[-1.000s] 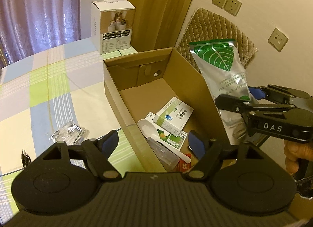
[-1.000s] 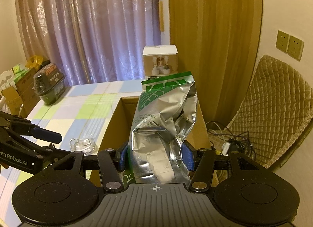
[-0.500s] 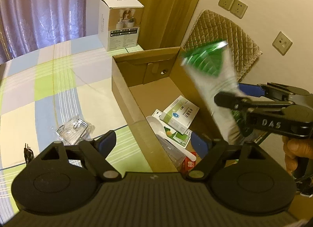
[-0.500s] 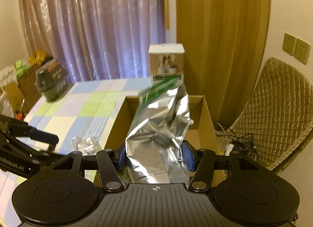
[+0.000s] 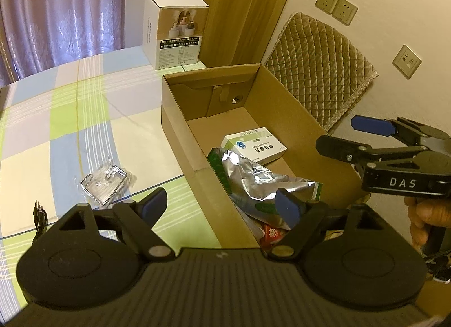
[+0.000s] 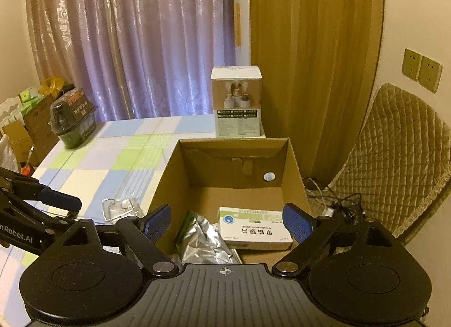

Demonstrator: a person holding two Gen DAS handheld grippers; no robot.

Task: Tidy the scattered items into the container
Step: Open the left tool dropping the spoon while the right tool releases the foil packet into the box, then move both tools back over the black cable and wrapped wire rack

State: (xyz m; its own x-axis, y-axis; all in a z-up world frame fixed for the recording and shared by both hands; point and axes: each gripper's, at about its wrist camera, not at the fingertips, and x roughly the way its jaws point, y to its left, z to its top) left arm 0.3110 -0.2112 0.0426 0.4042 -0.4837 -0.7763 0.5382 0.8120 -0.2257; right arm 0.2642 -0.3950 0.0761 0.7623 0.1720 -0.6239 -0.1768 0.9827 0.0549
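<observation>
Right gripper [image 6: 227, 222] is spread wide w/ nothing between its blue pads [image 6: 297, 222]; it hangs over the near end of the cardboard box [image 6: 293, 163], fingers pointing along the box's length. Directly below and between those fingers lies the silver foil pouch [image 6: 201, 238], crumpled, green printed edge toward the left finger, resting inside the box. Just ahead of the right finger sits a white-and-green medicine carton [image 6: 253, 231], flat on the box floor, touching or overlapping the pouch edge (can't tell which).

Left gripper [image 5: 222, 208] is also wide open and empty. Its left finger is over the checked tablecloth [image 5: 84, 118], its right finger over the box interior, so the box's long side wall runs between them. Seen from this side, the pouch [image 5: 253, 175] lies just ahead of the right pad, w/ the medicine carton [image 5: 253, 145] beyond it. A red packet [image 5: 269, 235] peeks out under the pouch near that finger's base.

Ahead-left of the left gripper, outside the box, a clear plastic packet w/ a metal hook inside [image 5: 105, 186] lies on the cloth. Further left, a thin black cable end [image 5: 38, 211]. Far ahead, a white product box [image 5: 176, 31] stands upright at the table's back edge. A hand [image 5: 422, 220] grips the right tool's handle.
</observation>
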